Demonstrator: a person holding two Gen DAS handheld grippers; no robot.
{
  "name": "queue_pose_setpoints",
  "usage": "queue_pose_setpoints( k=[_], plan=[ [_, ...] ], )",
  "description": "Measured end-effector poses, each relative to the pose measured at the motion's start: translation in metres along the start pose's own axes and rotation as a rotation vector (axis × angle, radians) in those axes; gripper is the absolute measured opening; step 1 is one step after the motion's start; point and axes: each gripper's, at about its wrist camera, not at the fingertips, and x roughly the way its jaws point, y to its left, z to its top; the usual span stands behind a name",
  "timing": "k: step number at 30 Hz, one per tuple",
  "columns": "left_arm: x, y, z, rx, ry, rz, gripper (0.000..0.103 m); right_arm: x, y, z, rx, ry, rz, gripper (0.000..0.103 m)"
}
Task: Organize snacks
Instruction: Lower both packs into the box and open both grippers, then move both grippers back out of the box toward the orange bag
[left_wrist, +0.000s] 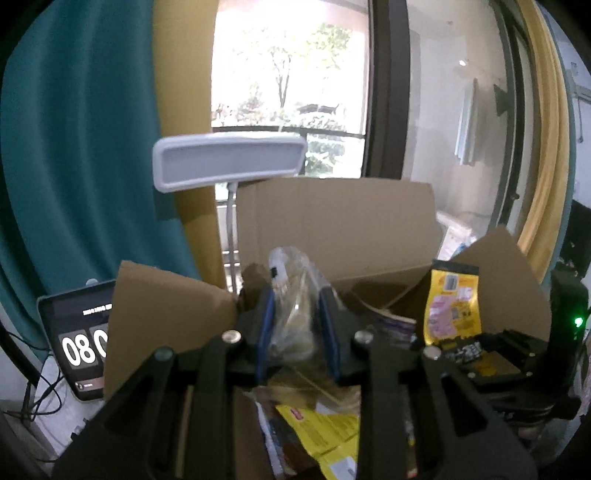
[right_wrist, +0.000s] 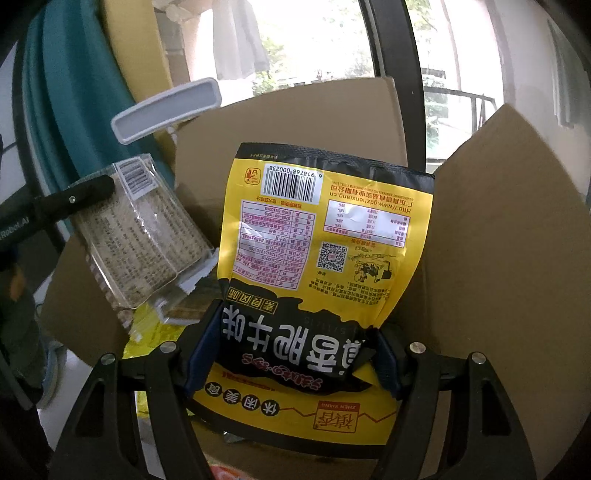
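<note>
Through the left wrist camera, your left gripper (left_wrist: 297, 328) is clamped on a clear wrapped snack pack (left_wrist: 293, 295), the blue pads nearly together with the wrapper pinched between them. The pack stands above the open cardboard box (left_wrist: 332, 221), where other packets lie (a yellow one is plain, the rest blurred). Judge it light and crackly: the film looks slippery and the contents probably brittle, so hold across the body of the pack, not by loose film. At the right of this view the yellow snack bag (left_wrist: 452, 306) stands upright inside the box.

Through the right wrist camera, your right gripper (right_wrist: 291, 354) holds that yellow snack bag (right_wrist: 325, 236) by its lower end, jaws spread wide with the pads pressing both sides of the crumpled black band. The bag is upside down to you and rises in front of the box's back flap (right_wrist: 295, 122). Expect it to be light, puffy and glossy; it may slide or fold, so a grip low across the full width suits it. To the left, the clear pack (right_wrist: 140, 232) hangs tilted over the box with the other gripper's finger (right_wrist: 74, 197) against its top.
</note>
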Motion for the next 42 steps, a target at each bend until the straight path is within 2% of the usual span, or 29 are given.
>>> queue_pose_setpoints(
  k=[6, 9, 12, 14, 16, 17, 30, 34, 42],
  plan=[
    [0.017, 0.004, -0.003, 0.007, 0.036, 0.074, 0.038, 0.016, 0.001, 0.001, 0.0, 0.033, -0.013, 0.076],
    [0.02, 0.005, -0.004, 0.0, 0.038, 0.08, 0.045, 0.022, 0.004, 0.002, -0.017, 0.043, -0.011, 0.079],
    [0.02, 0.004, -0.003, -0.003, 0.037, 0.095, 0.047, 0.025, 0.006, 0.004, -0.017, 0.044, -0.008, 0.081],
    [0.021, 0.005, -0.003, -0.004, 0.04, 0.106, 0.055, 0.027, 0.006, 0.004, -0.015, 0.043, -0.011, 0.081],
    [0.018, 0.006, -0.004, -0.017, 0.042, 0.099, 0.077, 0.022, 0.003, 0.003, -0.016, 0.043, -0.018, 0.082],
    [0.019, 0.007, -0.004, -0.02, 0.042, 0.096, 0.078, 0.022, 0.003, 0.003, -0.015, 0.043, -0.019, 0.082],
    [0.002, 0.003, -0.009, -0.027, 0.042, 0.058, 0.083, 0.005, 0.012, 0.005, -0.044, 0.006, -0.036, 0.085],
    [-0.01, 0.003, -0.009, -0.034, 0.03, 0.039, 0.088, -0.006, 0.016, 0.004, -0.06, -0.013, -0.05, 0.085],
    [-0.04, -0.005, -0.018, -0.027, 0.01, 0.008, 0.089, -0.033, 0.019, -0.005, -0.066, -0.036, -0.029, 0.085]
  ],
)
